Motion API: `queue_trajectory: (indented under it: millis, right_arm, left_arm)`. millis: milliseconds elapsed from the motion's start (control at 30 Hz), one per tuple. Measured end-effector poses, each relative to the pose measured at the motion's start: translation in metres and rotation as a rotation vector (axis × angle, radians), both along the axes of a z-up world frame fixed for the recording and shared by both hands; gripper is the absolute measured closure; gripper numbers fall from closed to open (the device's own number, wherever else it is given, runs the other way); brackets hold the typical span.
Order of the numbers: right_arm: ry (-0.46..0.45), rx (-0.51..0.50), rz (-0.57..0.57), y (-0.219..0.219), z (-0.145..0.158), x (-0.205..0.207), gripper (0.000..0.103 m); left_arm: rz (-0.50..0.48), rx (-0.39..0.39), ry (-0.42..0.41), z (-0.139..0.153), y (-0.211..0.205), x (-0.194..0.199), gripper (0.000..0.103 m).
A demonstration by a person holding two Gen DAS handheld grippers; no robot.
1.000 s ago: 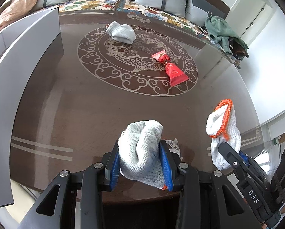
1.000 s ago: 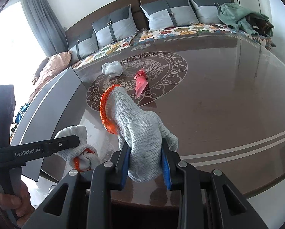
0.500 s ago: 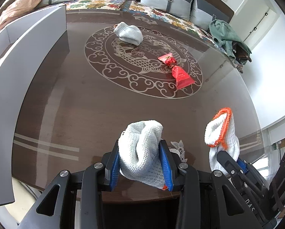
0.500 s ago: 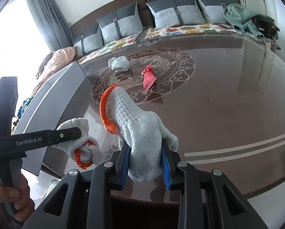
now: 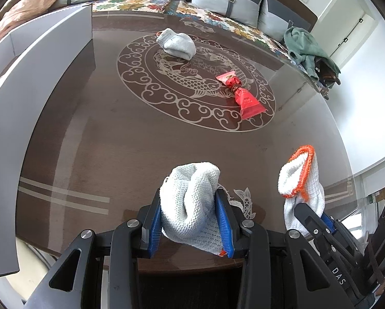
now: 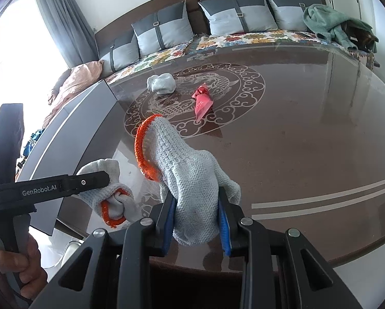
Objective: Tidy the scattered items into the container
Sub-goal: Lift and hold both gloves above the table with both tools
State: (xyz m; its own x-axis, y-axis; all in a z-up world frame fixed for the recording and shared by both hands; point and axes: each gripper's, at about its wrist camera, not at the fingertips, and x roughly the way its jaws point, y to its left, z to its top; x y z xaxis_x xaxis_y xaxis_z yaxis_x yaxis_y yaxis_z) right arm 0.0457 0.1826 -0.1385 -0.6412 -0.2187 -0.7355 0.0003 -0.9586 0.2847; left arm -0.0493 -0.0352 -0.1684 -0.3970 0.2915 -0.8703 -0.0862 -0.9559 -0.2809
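Nearest, the left tongs (image 5: 190, 212) pinch a bunched white glove (image 5: 190, 206) between the blue pads, held over the table's (image 5: 141, 141) near edge, same grip as a second ago. Just to its right, the right tongs (image 6: 196, 216) clamp a second white glove (image 6: 187, 180), its orange cuff (image 6: 143, 149) standing up; no change there either. Compared with a second ago, the left view has crept forward a little, so the tabletop pattern sits lower and larger. Along the left edge runs the grey container (image 5: 25, 77), wall up. Further out, mid-table on the fish pattern, the red packet (image 5: 241, 95) lies flat, and beyond it a balled grey sock (image 5: 177, 43), both unmoved. A sofa (image 6: 218, 18) lines the far edge.
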Motion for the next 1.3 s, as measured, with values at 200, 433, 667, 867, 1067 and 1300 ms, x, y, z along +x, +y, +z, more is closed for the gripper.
queue_trajectory:
  millis: [200, 433, 667, 867, 1067, 1300]
  right_arm:
    - [-0.005, -0.001, -0.002, 0.001, -0.001, 0.000, 0.074]
    - [-0.007, -0.001, -0.002, 0.001, -0.002, 0.000, 0.074]
    - [-0.004, 0.009, 0.000, 0.000, 0.000, 0.001, 0.074]
    - [0.004, 0.016, 0.003, -0.003, 0.001, 0.002, 0.074]
    - [0.006, 0.014, 0.002, -0.001, 0.002, 0.004, 0.074]
    - [-0.006, 0.017, 0.020, -0.007, 0.001, 0.002, 0.074]
  left_arm:
    - [-0.003, -0.006, -0.009, -0.002, 0.002, 0.000, 0.065]
    - [0.002, -0.007, -0.009, -0.002, 0.001, -0.001, 0.065]
    - [0.009, -0.002, -0.009, -0.002, -0.003, 0.000, 0.065]
    - [0.022, 0.008, -0.014, -0.003, -0.007, 0.000, 0.065]
    - [0.024, 0.010, -0.008, 0.001, -0.008, 0.001, 0.065]
    - [0.029, 0.011, -0.004, 0.003, -0.011, 0.001, 0.065]
